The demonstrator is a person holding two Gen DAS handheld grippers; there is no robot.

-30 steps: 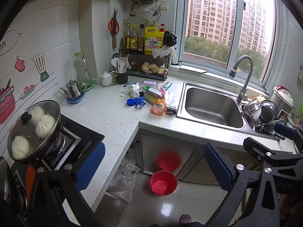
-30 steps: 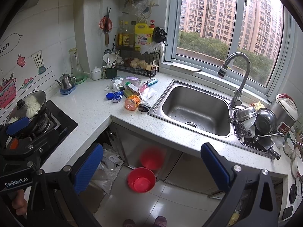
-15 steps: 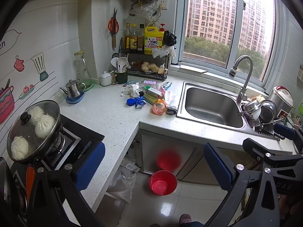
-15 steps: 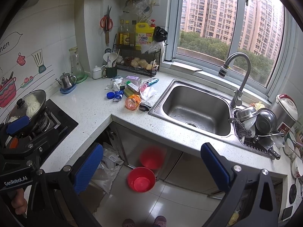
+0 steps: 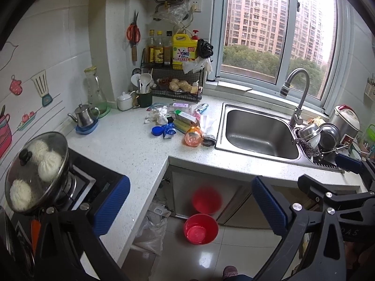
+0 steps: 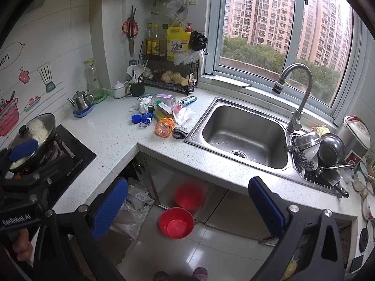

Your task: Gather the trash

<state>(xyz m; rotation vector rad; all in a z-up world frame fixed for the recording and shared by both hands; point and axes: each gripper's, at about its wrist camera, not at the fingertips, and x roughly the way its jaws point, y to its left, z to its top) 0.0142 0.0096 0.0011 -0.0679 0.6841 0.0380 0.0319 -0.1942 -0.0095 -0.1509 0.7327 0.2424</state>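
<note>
A heap of trash lies on the white counter left of the sink: an orange plastic bottle (image 5: 193, 136) (image 6: 164, 126), a blue cap (image 5: 157, 130) (image 6: 136, 118), crumpled tissue (image 5: 159, 114) (image 6: 142, 103), a green-and-white carton (image 5: 185, 117) (image 6: 164, 106) and wrappers. A red bucket (image 5: 200, 228) (image 6: 176, 222) stands on the floor below. My left gripper (image 5: 189, 206) is open and empty, well short of the counter. My right gripper (image 6: 187, 203) is open and empty, held over the floor.
A steel sink (image 6: 243, 133) with a tap is on the right, with a dish rack (image 6: 323, 154) beyond it. A pot of buns (image 5: 35, 171) sits on the stove at left. A kettle (image 5: 84, 117), a jar and a wire shelf (image 5: 175, 89) line the back wall.
Both grippers have drifted very slightly; the view is almost unchanged. Nothing was taken hold of.
</note>
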